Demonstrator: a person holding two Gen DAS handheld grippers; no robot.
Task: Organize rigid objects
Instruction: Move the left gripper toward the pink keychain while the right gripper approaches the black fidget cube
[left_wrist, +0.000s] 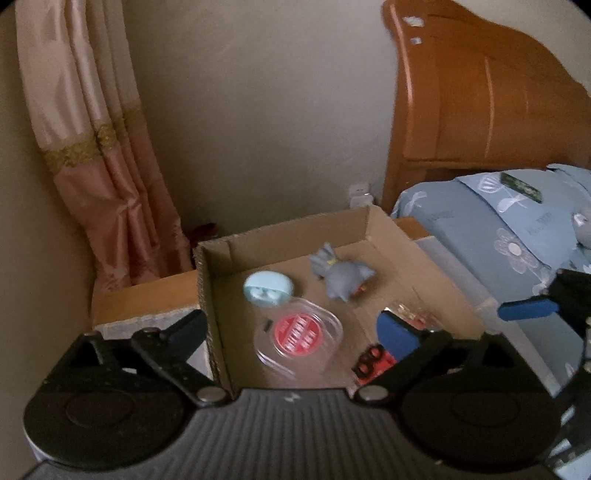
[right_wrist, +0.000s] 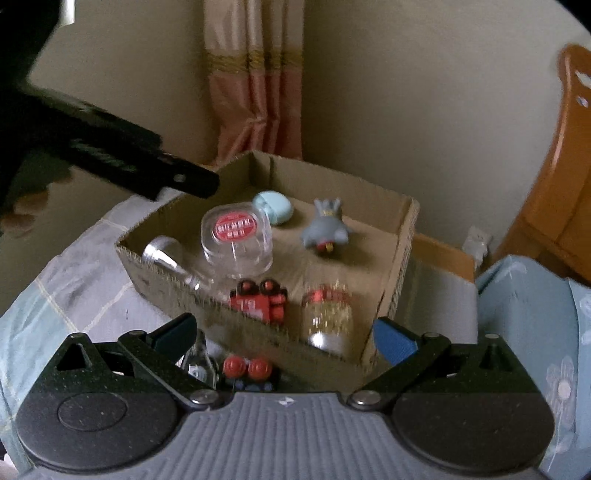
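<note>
An open cardboard box (left_wrist: 280, 230) (right_wrist: 166, 288) holds a clear plastic box with a red label (left_wrist: 299, 334) (right_wrist: 236, 236), a light blue round case (left_wrist: 267, 290) (right_wrist: 273, 206), a grey toy figure (left_wrist: 341, 277) (right_wrist: 327, 225), a red toy (left_wrist: 373, 363) (right_wrist: 260, 299), a jar of gold bits (right_wrist: 328, 314) and a silver-capped glass bottle (right_wrist: 166, 254). My left gripper (left_wrist: 291, 332) hangs open over the clear box, touching nothing. My right gripper (right_wrist: 284, 338) is open before the box's front wall. Under it lie a small clear bottle (right_wrist: 199, 363) and a red-and-blue toy (right_wrist: 247, 369).
The box rests on a checked blue cloth (right_wrist: 74, 277). A wooden headboard (left_wrist: 480, 92) and blue floral bedding (left_wrist: 480, 229) are to the right, and a pink curtain (left_wrist: 103, 166) hangs in the back left corner. A wall socket (left_wrist: 360, 195) sits behind the box.
</note>
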